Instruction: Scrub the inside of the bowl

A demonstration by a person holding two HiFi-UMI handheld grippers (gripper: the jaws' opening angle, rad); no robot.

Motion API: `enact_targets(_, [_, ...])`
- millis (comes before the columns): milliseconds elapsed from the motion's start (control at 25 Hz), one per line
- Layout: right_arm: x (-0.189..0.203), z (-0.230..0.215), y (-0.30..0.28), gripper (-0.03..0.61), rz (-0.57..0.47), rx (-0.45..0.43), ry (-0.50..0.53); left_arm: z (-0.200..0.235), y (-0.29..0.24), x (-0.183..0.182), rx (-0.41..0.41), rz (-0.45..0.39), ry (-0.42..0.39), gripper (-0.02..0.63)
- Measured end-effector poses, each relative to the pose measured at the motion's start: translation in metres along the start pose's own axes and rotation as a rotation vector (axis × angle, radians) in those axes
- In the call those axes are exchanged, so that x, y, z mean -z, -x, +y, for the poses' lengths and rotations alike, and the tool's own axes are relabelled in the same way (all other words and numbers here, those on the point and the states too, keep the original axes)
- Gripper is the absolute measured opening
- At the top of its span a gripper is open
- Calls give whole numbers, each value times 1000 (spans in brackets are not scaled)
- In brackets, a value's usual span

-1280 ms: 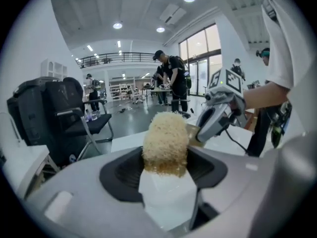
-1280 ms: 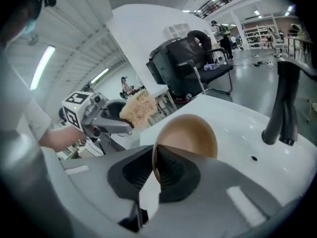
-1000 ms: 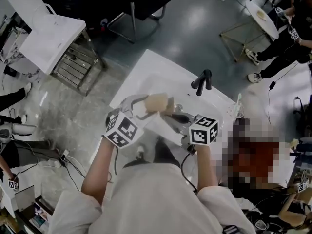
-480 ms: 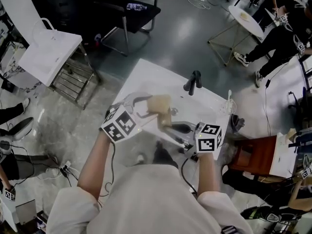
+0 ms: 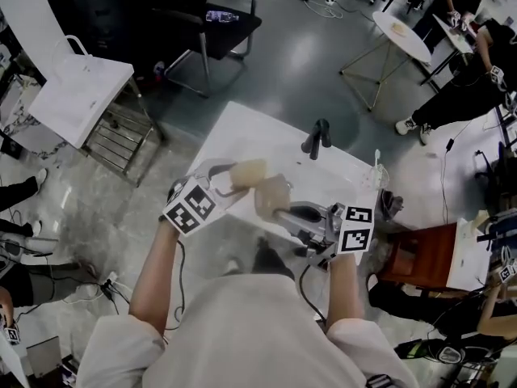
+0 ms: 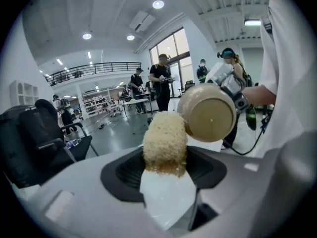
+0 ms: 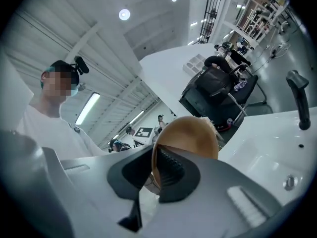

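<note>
While rim-pinched in right tool [image 7: 156, 171], smooth tan bowl [image 7: 190, 135], base toward sponge [image 6: 165, 140] gripped in left tool [image 6: 166, 177].

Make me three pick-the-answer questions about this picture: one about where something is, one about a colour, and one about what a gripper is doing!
1. Where is the black tap?
A. on the floor
B. on the white counter, beyond the bowl
C. on a chair

2. What colour is the bowl?
A. blue
B. green
C. light brown

3. What are the jaws of the right hand-held gripper doing?
A. closed on the bowl's rim
B. standing wide open
C. shut on nothing

Answers:
1 B: the head view shows the tap standing on the counter.
2 C: both gripper views show the bowl light brown.
3 A: the right gripper view shows the rim pinched between the jaws.
</note>
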State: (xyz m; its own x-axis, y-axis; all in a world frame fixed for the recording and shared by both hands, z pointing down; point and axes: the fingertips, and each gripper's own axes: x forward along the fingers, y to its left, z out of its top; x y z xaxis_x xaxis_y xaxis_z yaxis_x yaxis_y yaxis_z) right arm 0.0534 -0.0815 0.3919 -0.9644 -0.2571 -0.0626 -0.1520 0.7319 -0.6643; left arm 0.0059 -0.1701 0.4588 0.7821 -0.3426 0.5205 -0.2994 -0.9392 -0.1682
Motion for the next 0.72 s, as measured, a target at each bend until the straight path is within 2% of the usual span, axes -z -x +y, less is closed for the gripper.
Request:
enact_targets(240, [-30, -5, 2, 15, -139, -22, -55, -8, -2, 21, 28, 46, 30, 244])
enact_targets(400, [-48, -29, 7, 15, -197, 65, -62, -31, -14, 28, 79, 67, 34, 244])
enact_targets(720, [-50, -67, 1, 15, -158, 228, -26, -56, -19, 22, 146, 59, 14, 244])
